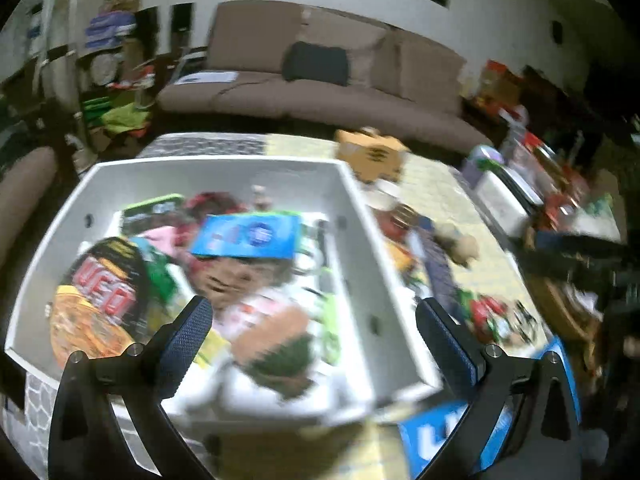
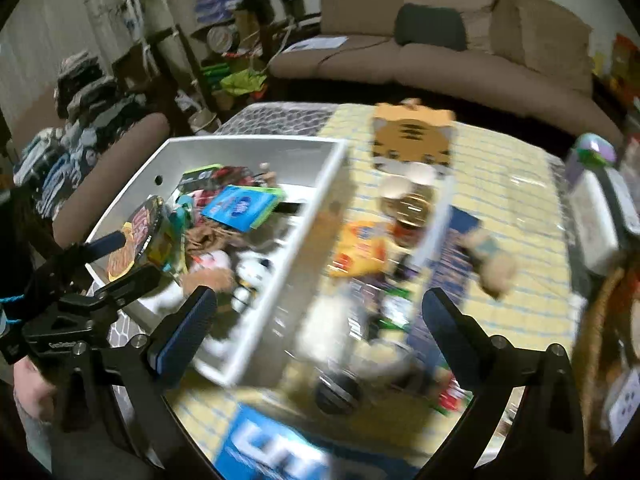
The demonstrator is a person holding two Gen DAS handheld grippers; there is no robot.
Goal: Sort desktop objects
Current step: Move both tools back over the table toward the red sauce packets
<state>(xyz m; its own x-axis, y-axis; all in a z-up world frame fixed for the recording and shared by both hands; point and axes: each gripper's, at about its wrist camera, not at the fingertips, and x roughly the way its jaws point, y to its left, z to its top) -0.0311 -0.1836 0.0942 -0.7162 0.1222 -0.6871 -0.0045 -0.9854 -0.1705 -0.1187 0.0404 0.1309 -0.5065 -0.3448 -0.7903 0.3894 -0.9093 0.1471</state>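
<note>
My right gripper (image 2: 318,328) stands spread as wide as it goes, with nothing between its pads, and my left gripper (image 1: 314,334) is just as wide and just as empty. I take the white bin (image 2: 256,340) as my landmark. The left one hangs over the bin's near end, above the heap already sorted there; the right one hangs over the bin's right wall.

Just right of that wall, nearest me, lies a blue box (image 2: 276,452) with white lettering: stiff cardboard, probably light, best pinched across its short edges. Further along the same side sits an orange snack bag (image 2: 362,254), soft and crinkly, likely slippery, so I would take it by a gathered fold rather than flat. Beyond the bag lies a small plush figure (image 2: 490,264), soft and forgiving anywhere. Past the bin's far right corner stands the tiger-faced box (image 2: 412,140), rigid; I judge its side faces the place to grip.
</note>
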